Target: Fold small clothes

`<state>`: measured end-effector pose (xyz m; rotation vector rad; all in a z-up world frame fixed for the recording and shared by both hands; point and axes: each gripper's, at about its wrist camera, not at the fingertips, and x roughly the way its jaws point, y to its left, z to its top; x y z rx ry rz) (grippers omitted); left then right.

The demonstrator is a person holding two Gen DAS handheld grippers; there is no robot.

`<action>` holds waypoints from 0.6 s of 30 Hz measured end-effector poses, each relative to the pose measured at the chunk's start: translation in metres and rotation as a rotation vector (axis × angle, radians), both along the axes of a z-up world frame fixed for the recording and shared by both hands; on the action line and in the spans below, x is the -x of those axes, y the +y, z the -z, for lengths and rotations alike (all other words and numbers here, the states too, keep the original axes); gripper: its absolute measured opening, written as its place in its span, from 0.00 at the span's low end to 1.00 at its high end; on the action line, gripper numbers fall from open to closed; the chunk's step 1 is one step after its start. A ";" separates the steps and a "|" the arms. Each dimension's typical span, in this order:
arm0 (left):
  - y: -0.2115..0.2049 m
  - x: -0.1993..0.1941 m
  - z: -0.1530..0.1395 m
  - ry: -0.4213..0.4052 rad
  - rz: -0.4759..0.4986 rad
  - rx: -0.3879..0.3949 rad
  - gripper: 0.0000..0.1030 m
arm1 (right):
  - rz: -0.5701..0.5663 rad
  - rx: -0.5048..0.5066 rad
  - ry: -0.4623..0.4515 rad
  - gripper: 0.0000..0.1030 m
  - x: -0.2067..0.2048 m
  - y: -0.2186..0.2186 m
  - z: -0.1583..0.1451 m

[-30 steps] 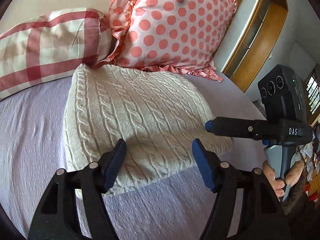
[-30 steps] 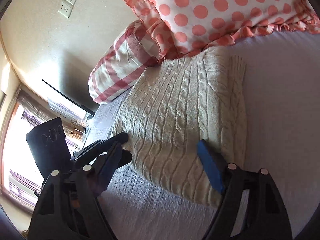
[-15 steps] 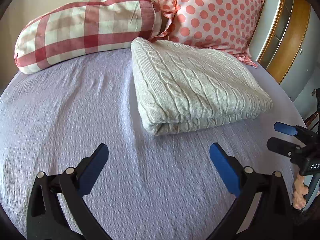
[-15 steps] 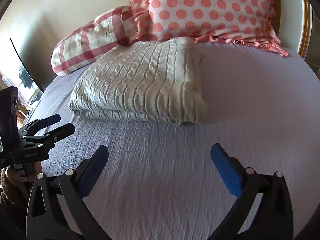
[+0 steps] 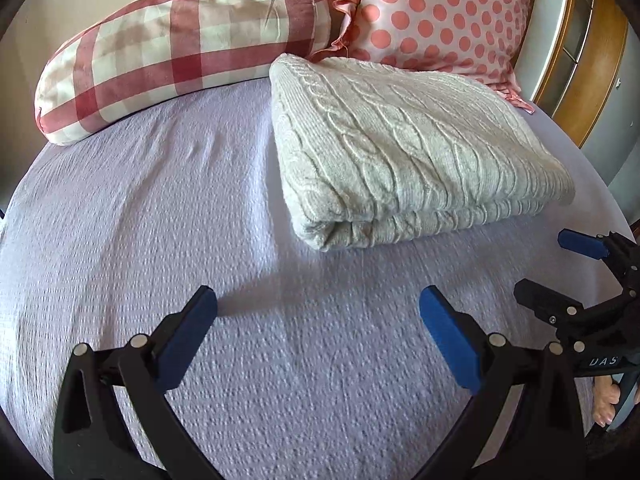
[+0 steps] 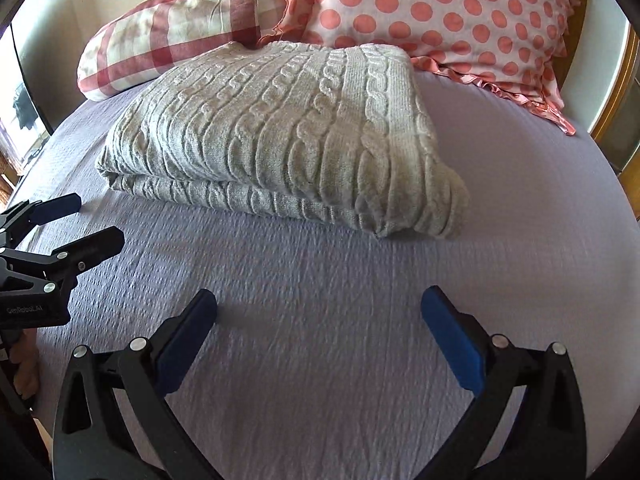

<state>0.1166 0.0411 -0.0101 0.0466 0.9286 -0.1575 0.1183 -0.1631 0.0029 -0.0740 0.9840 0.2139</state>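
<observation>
A cream cable-knit sweater (image 5: 404, 152) lies folded in a neat rectangle on the lilac bedspread (image 5: 140, 240), near the pillows; it also shows in the right wrist view (image 6: 280, 136). My left gripper (image 5: 318, 306) is open and empty, low over the bedspread, well in front of the sweater. My right gripper (image 6: 319, 306) is open and empty too, in front of the sweater's folded edge. The right gripper shows at the right edge of the left wrist view (image 5: 560, 268). The left gripper shows at the left edge of the right wrist view (image 6: 76, 224).
A red-and-white checked pillow (image 5: 172, 52) and a pink polka-dot pillow (image 5: 432, 12) lean at the head of the bed behind the sweater. A wooden frame (image 5: 596, 60) stands past the bed's right side. A wall (image 6: 60, 12) rises behind the pillows.
Both grippers have pulled back from the sweater toward the near side of the bed and opened wider. The sweater stays folded where it lay.
</observation>
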 end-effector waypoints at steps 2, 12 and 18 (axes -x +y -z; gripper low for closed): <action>-0.003 -0.001 0.001 0.004 0.001 -0.022 0.98 | 0.000 0.000 0.000 0.99 0.000 0.000 0.000; -0.007 -0.002 0.002 0.012 0.002 -0.057 0.98 | 0.000 0.000 0.000 0.99 0.000 0.000 0.000; -0.007 -0.002 0.002 0.012 0.002 -0.057 0.98 | 0.000 0.000 0.000 0.99 0.000 0.000 0.000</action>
